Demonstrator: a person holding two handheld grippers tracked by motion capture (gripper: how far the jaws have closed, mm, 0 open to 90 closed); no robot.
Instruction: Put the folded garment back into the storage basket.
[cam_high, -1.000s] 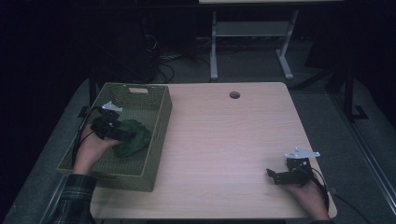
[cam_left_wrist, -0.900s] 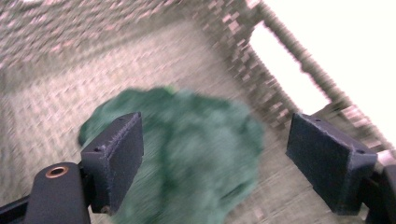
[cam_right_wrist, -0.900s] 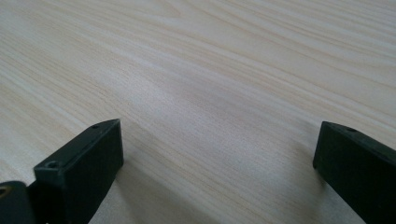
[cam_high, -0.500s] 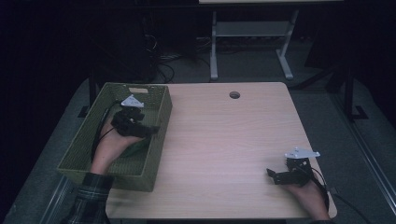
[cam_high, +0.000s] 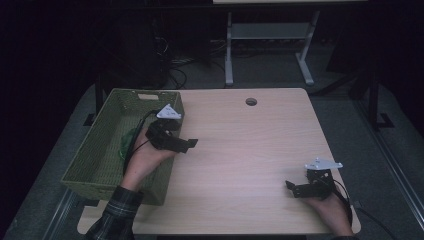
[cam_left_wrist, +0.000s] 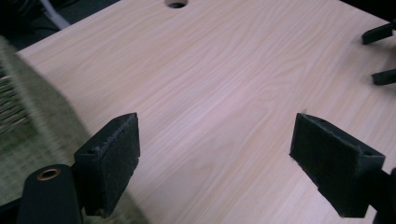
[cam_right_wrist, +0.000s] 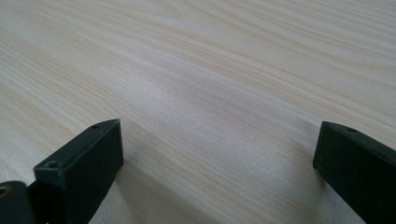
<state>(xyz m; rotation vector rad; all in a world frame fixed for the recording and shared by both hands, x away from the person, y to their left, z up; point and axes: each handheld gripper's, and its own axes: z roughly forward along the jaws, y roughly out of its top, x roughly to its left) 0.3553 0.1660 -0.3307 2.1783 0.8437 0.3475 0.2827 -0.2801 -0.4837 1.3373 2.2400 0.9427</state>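
Observation:
A green woven basket (cam_high: 102, 155) stands on the left part of the wooden table (cam_high: 250, 145). Inside it lies a green cloth (cam_high: 125, 143), mostly hidden behind the person's left hand. My left gripper (cam_high: 189, 145) hovers over the basket's right rim, pointing out across the table. In the left gripper view its jaws stand wide apart with nothing between them (cam_left_wrist: 215, 158), and the basket's wall (cam_left_wrist: 28, 126) shows at the left. My right gripper (cam_high: 291, 188) rests near the table's front right corner, open and empty (cam_right_wrist: 215, 168) over bare wood.
A round cable hole (cam_high: 251, 101) sits near the table's far edge. Beyond the table stand a white metal frame (cam_high: 270, 35) and cables on a dark floor. The right gripper's jaws appear at the top right of the left gripper view.
My left gripper has left the green cloth in the basket and moved right, to above the basket's right rim. The right gripper has not moved.

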